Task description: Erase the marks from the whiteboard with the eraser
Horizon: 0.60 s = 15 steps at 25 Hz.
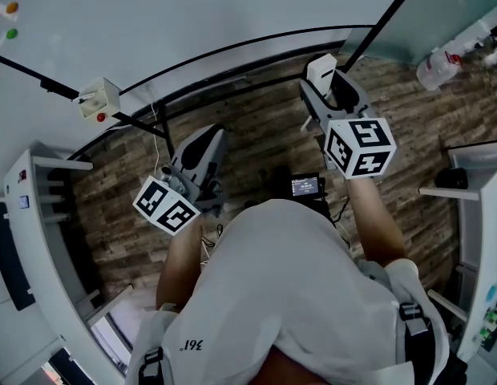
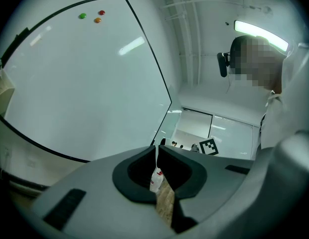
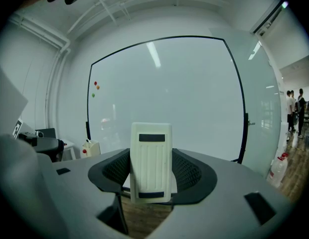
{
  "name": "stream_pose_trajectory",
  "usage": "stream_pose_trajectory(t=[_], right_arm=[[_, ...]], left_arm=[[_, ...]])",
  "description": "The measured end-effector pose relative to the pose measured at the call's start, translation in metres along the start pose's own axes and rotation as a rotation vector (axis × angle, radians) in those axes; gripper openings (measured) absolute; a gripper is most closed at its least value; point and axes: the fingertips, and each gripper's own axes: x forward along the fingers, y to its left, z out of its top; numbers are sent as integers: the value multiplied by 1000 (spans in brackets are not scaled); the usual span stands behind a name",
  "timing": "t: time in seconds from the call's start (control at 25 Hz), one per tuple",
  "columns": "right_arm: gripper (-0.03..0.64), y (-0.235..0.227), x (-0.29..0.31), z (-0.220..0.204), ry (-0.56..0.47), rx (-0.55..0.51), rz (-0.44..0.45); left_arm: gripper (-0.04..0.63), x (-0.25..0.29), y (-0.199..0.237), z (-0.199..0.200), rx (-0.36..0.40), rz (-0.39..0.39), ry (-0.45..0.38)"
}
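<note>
In the head view the person stands on a wood-plank floor facing the whiteboard [image 1: 192, 14], which is well apart from both tools. The right tool [image 1: 337, 95] is held ahead with the white eraser [image 1: 321, 69] standing out of its tip, and the left tool [image 1: 210, 139] hangs lower, nearer the body. A small box [image 1: 98, 99] sits on the board's black frame, with coloured magnets [image 1: 11, 8] at the far corner. The left gripper view shows what the head view cannot: that tool's jaws are pressed together with nothing between them, so it is idle. It looks at the board at a slant, and the surface looks blank. The right gripper view faces the board squarely. Here the jaws are clamped on the eraser's two long sides, with its ribbed back towards the camera and most of its length above the pads. No marks can be made out on the board in this view either, so where to wipe is unclear. The main risk, as I judge it, is leverage: held low down, the eraser may tilt or slide out of the jaws if it is pressed hard or meets the board at an angle. A firm push could also shove the free-standing board back.
</note>
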Motion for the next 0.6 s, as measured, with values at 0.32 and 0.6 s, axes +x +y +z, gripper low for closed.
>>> stream_pose_trajectory(t=[0.32, 0.6], right_arm=[[272, 0, -5, 0, 6, -10, 0], [272, 0, 0, 3, 5, -25, 8]], left_arm=[[18, 4, -7, -2, 0, -14, 11], [19, 9, -4, 2, 7, -20, 11]])
